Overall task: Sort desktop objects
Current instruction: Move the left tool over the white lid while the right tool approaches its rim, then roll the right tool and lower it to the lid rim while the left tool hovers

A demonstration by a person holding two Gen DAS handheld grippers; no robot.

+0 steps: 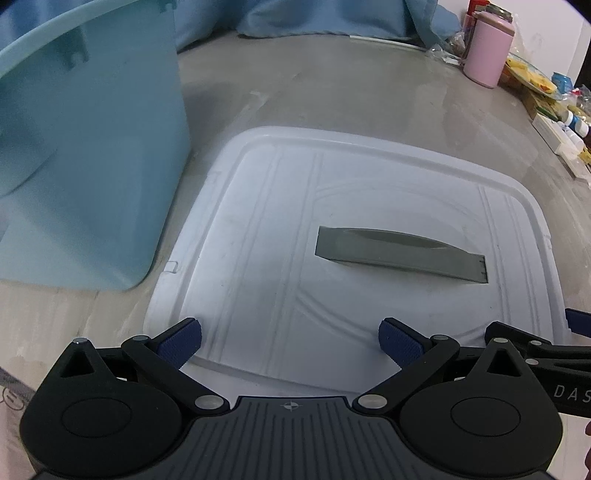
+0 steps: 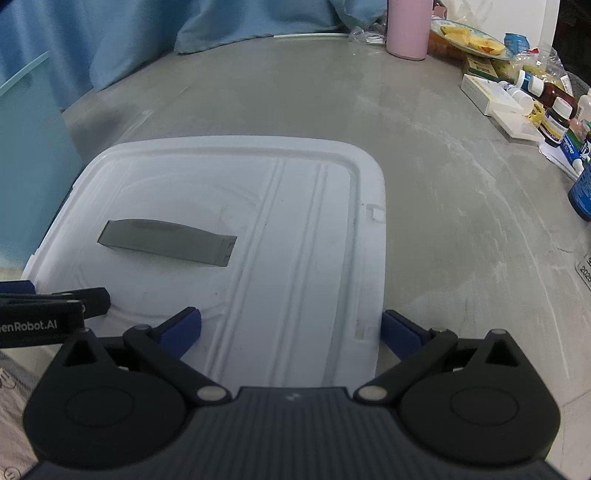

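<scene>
A white plastic lid (image 1: 258, 236) with a grey handle (image 1: 400, 254) lies flat on the grey tabletop. It also shows in the right wrist view (image 2: 303, 221), with its handle (image 2: 166, 242). My left gripper (image 1: 290, 341) is open and empty over the lid's near edge. My right gripper (image 2: 290, 330) is open and empty, straddling the lid's near right corner. A blue plastic bin (image 1: 85, 147) stands left of the lid. Each gripper shows at the edge of the other's view.
A pink tumbler (image 1: 487, 48) stands at the back right. Medicine bottles (image 2: 557, 118), white boxes (image 2: 491, 96) and snack packets (image 2: 469, 37) crowd the right edge. Blue cloth (image 2: 240, 22) hangs at the back. Bare grey tabletop (image 2: 443, 184) lies right of the lid.
</scene>
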